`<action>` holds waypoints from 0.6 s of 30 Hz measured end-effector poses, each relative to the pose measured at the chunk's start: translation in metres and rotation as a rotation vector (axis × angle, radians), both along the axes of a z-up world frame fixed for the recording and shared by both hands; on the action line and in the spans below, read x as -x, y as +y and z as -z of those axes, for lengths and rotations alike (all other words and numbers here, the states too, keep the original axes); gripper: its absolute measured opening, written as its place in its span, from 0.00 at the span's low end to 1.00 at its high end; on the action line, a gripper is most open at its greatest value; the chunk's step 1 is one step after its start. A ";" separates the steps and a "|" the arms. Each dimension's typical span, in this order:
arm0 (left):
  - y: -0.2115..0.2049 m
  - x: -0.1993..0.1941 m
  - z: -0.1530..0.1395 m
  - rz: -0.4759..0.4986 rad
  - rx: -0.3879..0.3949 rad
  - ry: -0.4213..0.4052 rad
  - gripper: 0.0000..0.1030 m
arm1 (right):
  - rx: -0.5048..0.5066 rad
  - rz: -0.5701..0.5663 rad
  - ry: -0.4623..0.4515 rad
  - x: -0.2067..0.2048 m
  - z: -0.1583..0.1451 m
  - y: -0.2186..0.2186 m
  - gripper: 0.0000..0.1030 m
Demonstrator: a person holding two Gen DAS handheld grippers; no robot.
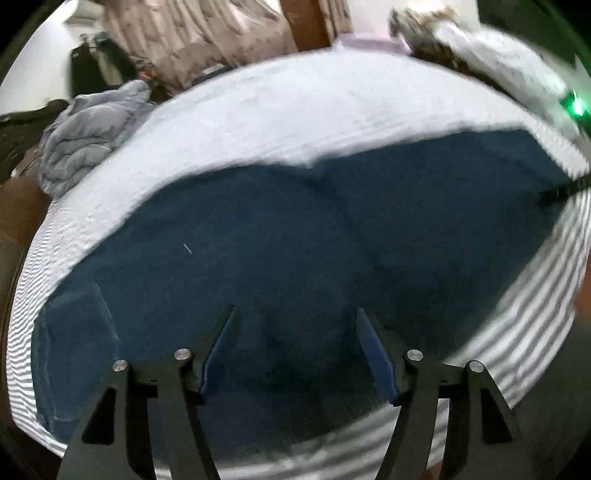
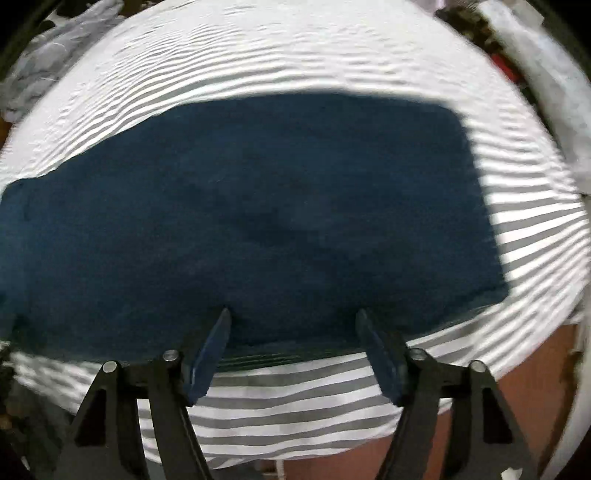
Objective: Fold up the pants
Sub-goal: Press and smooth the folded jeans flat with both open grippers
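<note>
Dark blue pants lie flat on a grey-and-white striped bed sheet. In the left wrist view my left gripper is open and empty, its fingers spread just above the cloth near the pants' near edge. In the right wrist view the pants fill the middle, with a squared end at the right. My right gripper is open and empty over the pants' near edge, where the sheet shows below. Both views are motion blurred.
A crumpled grey blanket lies at the bed's far left. Curtains and a wooden post stand behind the bed. Cluttered things sit at the far right. Brown floor shows past the bed's near edge.
</note>
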State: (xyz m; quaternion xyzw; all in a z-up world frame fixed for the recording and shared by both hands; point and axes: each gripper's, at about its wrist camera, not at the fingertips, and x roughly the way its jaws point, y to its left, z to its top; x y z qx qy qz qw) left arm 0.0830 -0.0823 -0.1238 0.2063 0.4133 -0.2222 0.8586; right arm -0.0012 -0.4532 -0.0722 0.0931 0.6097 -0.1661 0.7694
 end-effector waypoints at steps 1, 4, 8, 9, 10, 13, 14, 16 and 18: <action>-0.001 -0.010 -0.006 -0.015 0.014 -0.012 0.65 | 0.010 -0.024 -0.036 -0.004 -0.008 0.005 0.66; -0.008 -0.038 -0.014 -0.072 0.049 -0.008 0.65 | 0.046 -0.124 -0.109 -0.029 -0.025 0.034 0.68; -0.020 -0.068 -0.017 -0.136 0.050 -0.029 0.65 | -0.042 -0.244 -0.154 -0.078 -0.026 0.086 0.70; -0.026 -0.077 -0.017 -0.151 0.044 -0.035 0.65 | -0.055 -0.268 -0.157 -0.085 -0.024 0.099 0.70; -0.032 -0.083 -0.013 -0.166 0.034 -0.037 0.65 | -0.061 -0.297 -0.157 -0.097 -0.020 0.113 0.70; -0.046 -0.099 -0.002 -0.199 0.027 -0.028 0.65 | -0.058 -0.339 -0.166 -0.126 -0.006 0.143 0.70; -0.049 -0.106 0.003 -0.206 0.024 -0.027 0.65 | -0.076 -0.354 -0.165 -0.132 -0.002 0.148 0.70; -0.052 -0.119 0.015 -0.219 -0.001 -0.013 0.65 | -0.075 -0.364 -0.154 -0.138 0.003 0.150 0.68; -0.044 -0.126 0.028 -0.235 -0.014 0.006 0.65 | -0.080 -0.361 -0.152 -0.140 0.009 0.139 0.65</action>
